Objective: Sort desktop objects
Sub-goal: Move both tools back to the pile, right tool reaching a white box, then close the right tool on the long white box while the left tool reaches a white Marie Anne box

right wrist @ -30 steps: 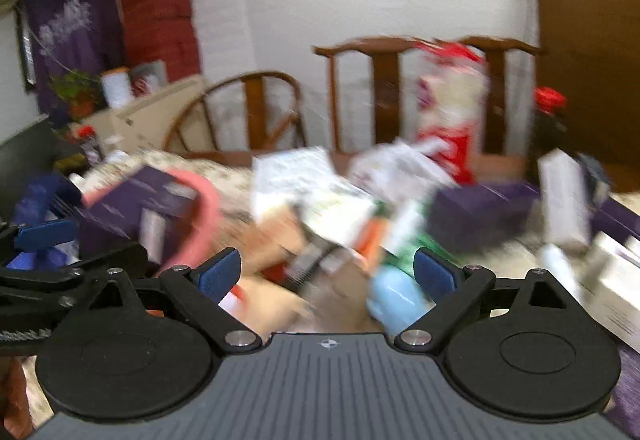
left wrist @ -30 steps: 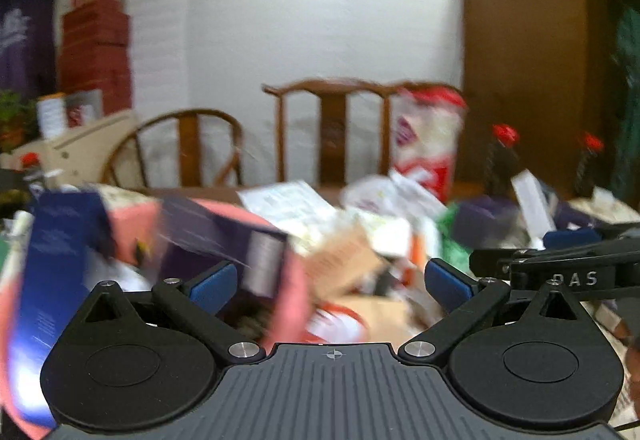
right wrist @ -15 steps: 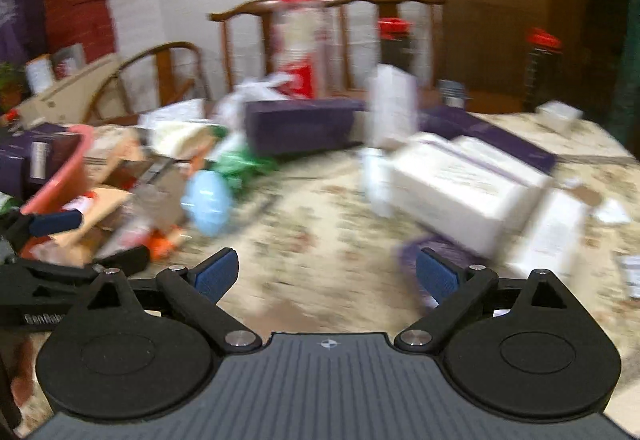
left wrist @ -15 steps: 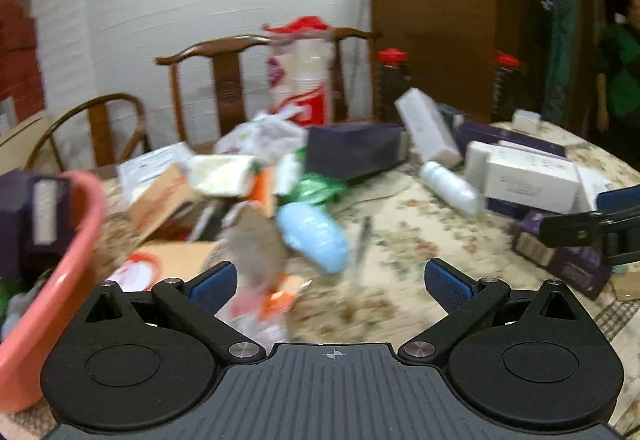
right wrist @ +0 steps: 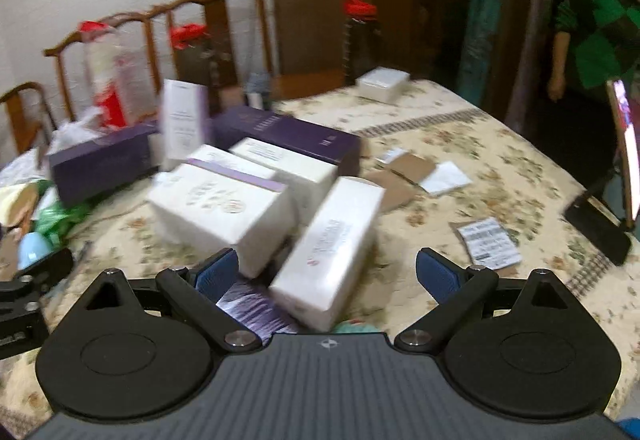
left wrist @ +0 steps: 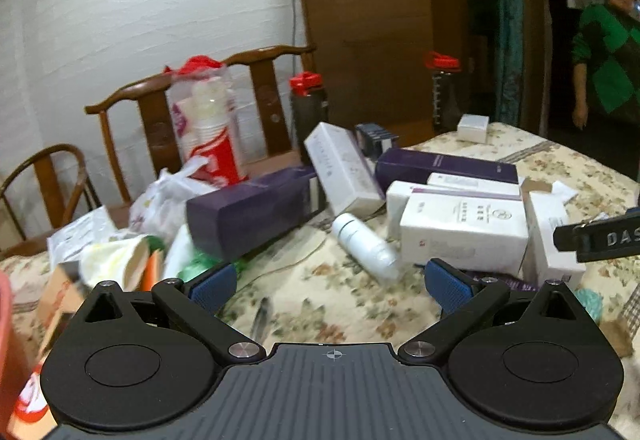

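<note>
My left gripper (left wrist: 332, 286) is open with nothing between its blue pads, hovering above the floral tablecloth (left wrist: 344, 300). Just beyond it lie a white bottle (left wrist: 366, 244) on its side, a long purple box (left wrist: 252, 213) and a large white box (left wrist: 464, 236). My right gripper (right wrist: 326, 274) is open too, low over a white carton (right wrist: 330, 252) that lies between its fingers without being touched. Behind that carton sit another white box (right wrist: 220, 211) and a dark purple box (right wrist: 286, 137).
A pink basket rim (left wrist: 5, 324) shows at the far left. Crumpled bags and papers (left wrist: 120, 260) pile beside it. Wooden chairs (left wrist: 160, 95) and red-capped bottles (left wrist: 308, 107) stand behind the table. A person in a green top (right wrist: 596, 39) stands at the right, near a phone stand (right wrist: 600, 228).
Both views have swung right, away from the pink basket and clutter pile, toward the white and purple boxes. Both grippers stayed open and hold nothing.
</note>
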Demonstrator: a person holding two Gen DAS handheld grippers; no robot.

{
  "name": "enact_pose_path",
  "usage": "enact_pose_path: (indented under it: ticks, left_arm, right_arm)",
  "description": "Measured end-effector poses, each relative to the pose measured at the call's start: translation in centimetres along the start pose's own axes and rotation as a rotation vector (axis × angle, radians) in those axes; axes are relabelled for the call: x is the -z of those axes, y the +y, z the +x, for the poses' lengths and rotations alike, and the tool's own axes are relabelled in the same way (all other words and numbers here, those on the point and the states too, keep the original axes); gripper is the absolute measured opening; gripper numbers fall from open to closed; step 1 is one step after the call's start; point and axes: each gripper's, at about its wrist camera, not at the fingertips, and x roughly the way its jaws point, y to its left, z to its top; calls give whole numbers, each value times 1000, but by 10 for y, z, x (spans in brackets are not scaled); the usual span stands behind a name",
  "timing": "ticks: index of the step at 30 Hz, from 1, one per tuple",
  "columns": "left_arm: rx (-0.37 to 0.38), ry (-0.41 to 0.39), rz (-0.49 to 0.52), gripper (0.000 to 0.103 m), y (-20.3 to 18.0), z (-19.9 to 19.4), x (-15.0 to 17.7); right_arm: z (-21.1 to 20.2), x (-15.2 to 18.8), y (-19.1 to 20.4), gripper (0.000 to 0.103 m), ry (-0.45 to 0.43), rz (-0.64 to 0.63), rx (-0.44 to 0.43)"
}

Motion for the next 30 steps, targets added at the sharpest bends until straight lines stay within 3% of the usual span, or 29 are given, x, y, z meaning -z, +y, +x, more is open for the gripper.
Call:
enact_pose_path:
  ticks: [2,7,15,16,17,18,20,25,30]
  left_arm:
    - [13,7,-12,103,2,10,-6]
    - [50,39,-69,103,3,39,-28]
    - [38,44,-16,103,-10,65,-34]
    - [44,54,-25,103,-11,69,-35]
    - [55,68,-39,103,-12,73,-37]
    - [63,79,-51,103,-14,76,-39]
    - [74,101,-80,103,-19,82,-43]
    - [43,144,-126,103,-33,91,-54]
    - [29,101,-125,103,-52,89,-64]
  right_arm:
    - [9,-2,-4,96,13,28,30]
    - [33,-4,-13,96,60,145,7]
    - [77,6,-16,92,134,176,4]
    - [80,8,-18,87,141,182,-9]
    - [83,11,-21,75,149,191,-34]
    - [84,14,-25,71,149,200,-57]
    - [78,18,-25,52,110,156,-70]
    - [69,21,-21,52,101,93,-55]
    - [64,28,-31,49,102,90,-75]
